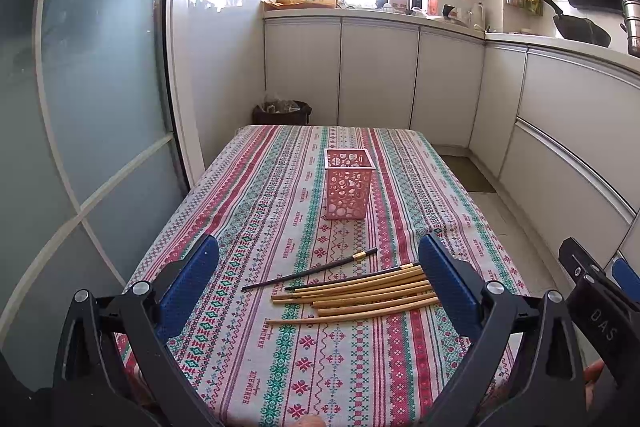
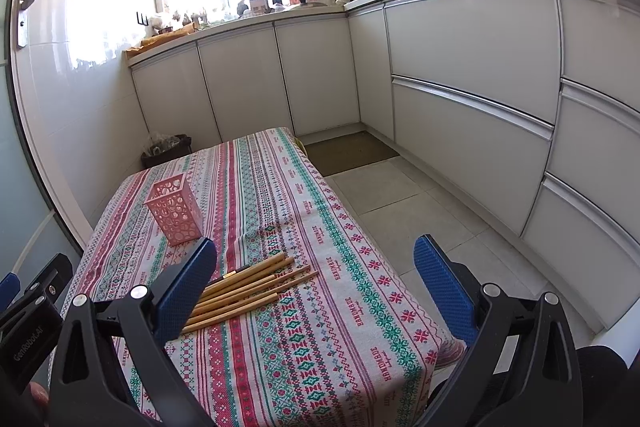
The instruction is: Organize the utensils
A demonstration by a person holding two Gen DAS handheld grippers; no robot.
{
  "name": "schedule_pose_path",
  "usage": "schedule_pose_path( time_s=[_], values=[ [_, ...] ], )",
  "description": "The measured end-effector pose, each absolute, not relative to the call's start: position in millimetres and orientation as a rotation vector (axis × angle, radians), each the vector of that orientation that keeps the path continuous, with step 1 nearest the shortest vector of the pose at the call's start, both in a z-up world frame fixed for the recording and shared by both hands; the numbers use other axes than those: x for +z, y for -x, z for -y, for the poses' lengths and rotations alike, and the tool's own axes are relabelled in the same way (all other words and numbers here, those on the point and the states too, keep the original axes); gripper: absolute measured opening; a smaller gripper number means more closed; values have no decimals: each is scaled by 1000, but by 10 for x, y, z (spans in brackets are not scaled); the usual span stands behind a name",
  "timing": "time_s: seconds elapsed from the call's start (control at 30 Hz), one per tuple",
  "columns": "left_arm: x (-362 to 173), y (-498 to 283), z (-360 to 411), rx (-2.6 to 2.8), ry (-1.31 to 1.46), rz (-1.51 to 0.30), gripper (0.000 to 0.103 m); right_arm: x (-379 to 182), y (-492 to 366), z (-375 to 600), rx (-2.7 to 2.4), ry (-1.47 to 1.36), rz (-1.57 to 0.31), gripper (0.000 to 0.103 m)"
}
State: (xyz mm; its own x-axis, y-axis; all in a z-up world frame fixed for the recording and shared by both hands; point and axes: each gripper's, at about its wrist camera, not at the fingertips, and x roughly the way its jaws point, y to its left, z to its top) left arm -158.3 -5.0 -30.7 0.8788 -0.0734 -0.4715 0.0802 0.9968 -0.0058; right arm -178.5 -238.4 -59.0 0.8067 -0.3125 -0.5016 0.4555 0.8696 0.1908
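A pink perforated holder [image 1: 347, 183] stands upright and empty on the patterned tablecloth [image 1: 280, 367]; it also shows in the right wrist view [image 2: 175, 213]. Several wooden chopsticks [image 1: 360, 293] lie in a loose pile in front of it, with a black chopstick [image 1: 312, 270] beside them. The pile also shows in the right wrist view [image 2: 248, 285]. My left gripper [image 1: 318, 267] is open and empty, above the near table, the pile between its fingers. My right gripper [image 2: 316, 267] is open and empty, to the right of the pile near the table's right edge.
White kitchen cabinets [image 1: 380, 75] run along the back and right. A dark bin [image 1: 282, 111] stands behind the table's far left corner. A glass door [image 1: 100, 67] is at the left. A floor mat [image 2: 348, 151] lies on the tiled floor at the right.
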Motion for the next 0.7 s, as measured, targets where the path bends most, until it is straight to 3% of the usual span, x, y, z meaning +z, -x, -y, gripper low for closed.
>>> schedule_pose_path(
  time_s=[0.2, 0.37, 0.43, 0.7],
  values=[
    [-338, 1316, 90, -192, -70, -599, 96, -506, 1770, 2570, -410, -419, -507, 96],
    [-671, 670, 490, -632, -340, -1007, 96, -322, 1690, 3012, -296, -637, -528, 96],
    [-822, 559, 630, -643, -478, -1083, 96, -299, 1605, 3159, -243, -685, -554, 96],
    [-1045, -14, 1025, -638, -665, -1152, 96, -794, 1200, 3506, -107, -879, -723, 96]
  ],
)
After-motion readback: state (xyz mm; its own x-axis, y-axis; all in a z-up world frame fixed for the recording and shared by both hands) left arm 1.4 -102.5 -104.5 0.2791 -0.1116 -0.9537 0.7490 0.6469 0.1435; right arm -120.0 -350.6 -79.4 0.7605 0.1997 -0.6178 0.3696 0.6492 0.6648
